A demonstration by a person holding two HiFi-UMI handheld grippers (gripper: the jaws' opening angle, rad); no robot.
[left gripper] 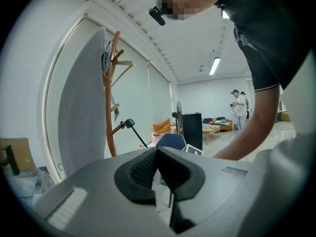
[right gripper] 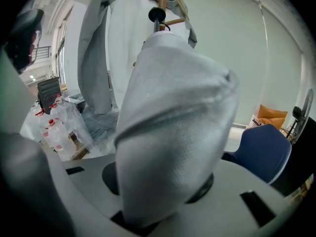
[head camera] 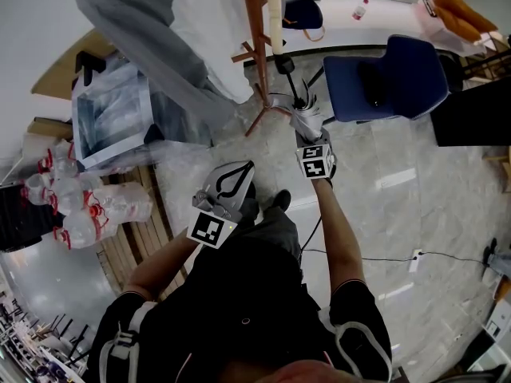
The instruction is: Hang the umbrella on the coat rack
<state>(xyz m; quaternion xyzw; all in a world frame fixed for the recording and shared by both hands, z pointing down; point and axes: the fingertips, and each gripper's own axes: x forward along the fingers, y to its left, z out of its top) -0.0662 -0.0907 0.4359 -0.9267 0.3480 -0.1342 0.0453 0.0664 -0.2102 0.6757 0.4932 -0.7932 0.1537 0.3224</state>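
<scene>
The right gripper (right gripper: 163, 184) clamps the folded grey umbrella (right gripper: 173, 117), held up beside the wooden coat rack (head camera: 257, 30). The left gripper (left gripper: 158, 174) is closed and empty. The clear box (head camera: 81, 126) perhaps holds plastic.

We find no legible text, brand, number or sign. The black-and-white square markers (head camera: 209, 230) on the left gripper (head camera: 249, 168) and right gripper (head camera: 306, 128) bear coded patterns only. Red labels on the clear plastic bottles (head camera: 80, 214) are too small to read.
</scene>
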